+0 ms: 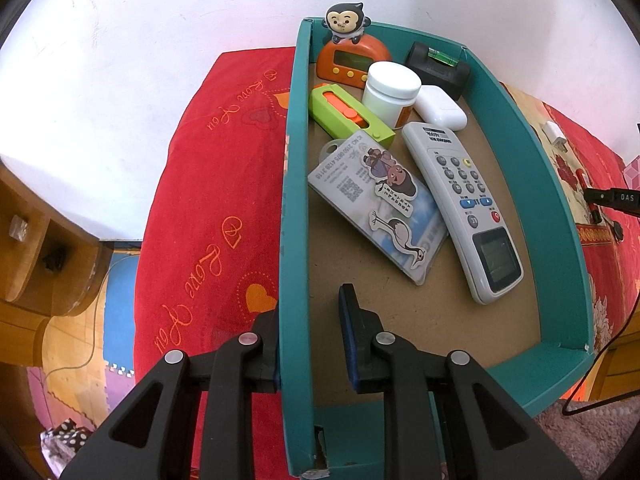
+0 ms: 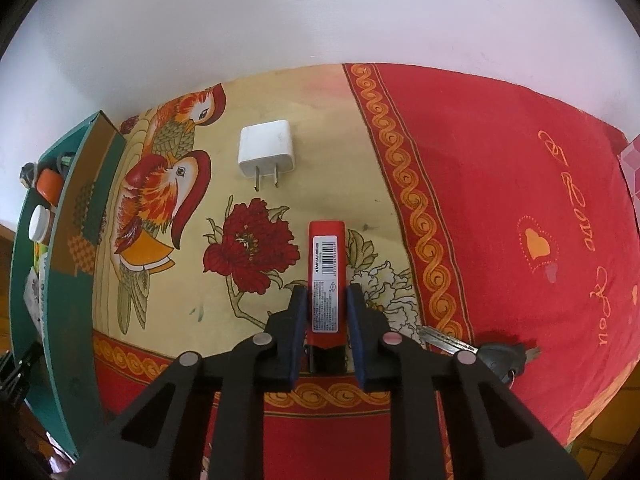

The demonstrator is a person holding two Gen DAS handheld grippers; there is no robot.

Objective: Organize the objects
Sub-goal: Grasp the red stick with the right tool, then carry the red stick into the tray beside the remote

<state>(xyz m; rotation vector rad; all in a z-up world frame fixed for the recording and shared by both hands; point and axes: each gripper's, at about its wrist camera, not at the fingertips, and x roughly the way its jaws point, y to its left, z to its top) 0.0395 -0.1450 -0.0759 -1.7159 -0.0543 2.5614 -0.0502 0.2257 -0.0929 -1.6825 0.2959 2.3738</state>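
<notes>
A teal box (image 1: pixel 294 240) with a brown floor holds an orange clock with a monkey figure (image 1: pixel 349 54), a white jar (image 1: pixel 390 92), a green cutter (image 1: pixel 350 116), a white case (image 1: pixel 440 110), a black level (image 1: pixel 438 68), a card holder (image 1: pixel 380 204) and a grey remote (image 1: pixel 464 208). My left gripper (image 1: pixel 308 312) straddles the box's left wall, one finger outside and one inside, with a gap on the inner side. My right gripper (image 2: pixel 326 300) is shut on a red marker (image 2: pixel 326 276) lying on the cloth. A white charger (image 2: pixel 267 152) lies beyond it. The box (image 2: pixel 60 264) shows at the left.
A key (image 2: pixel 472 350) lies on the red patterned cloth (image 2: pixel 500 184) right of my right gripper. A white wall stands behind. Wooden furniture (image 1: pixel 36 264) and foam floor mats sit at the left. A black cable (image 1: pixel 600 352) runs at the right.
</notes>
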